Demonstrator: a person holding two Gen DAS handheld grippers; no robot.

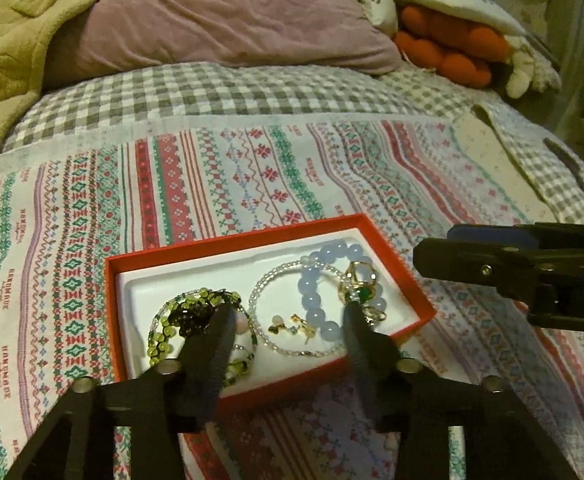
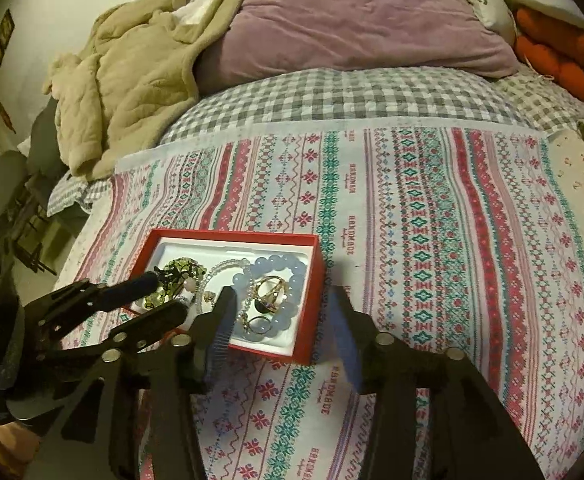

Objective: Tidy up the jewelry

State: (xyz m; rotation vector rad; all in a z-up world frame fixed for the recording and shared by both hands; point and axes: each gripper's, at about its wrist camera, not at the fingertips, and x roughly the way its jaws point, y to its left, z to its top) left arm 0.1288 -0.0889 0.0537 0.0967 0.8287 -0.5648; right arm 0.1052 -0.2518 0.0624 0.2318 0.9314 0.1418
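A shallow red cardboard box with a white foam lining [image 1: 402,276] lies at the lower centre of the left wrist view on a striped cloth of red and green folk patterns [image 1: 211,184], holding a pale blue round-bead bracelet [image 1: 316,304], a clear small-bead bracelet [image 1: 260,300], a green and black beaded bracelet [image 1: 179,316] and gold rings with a green stone [image 1: 362,292]. The black left gripper [image 1: 289,322] hangs over the box with fingers released, gripping nothing. In the right wrist view the black right gripper [image 2: 281,312] sits at the lower centre over the box's near right corner, fingers likewise spread and empty.
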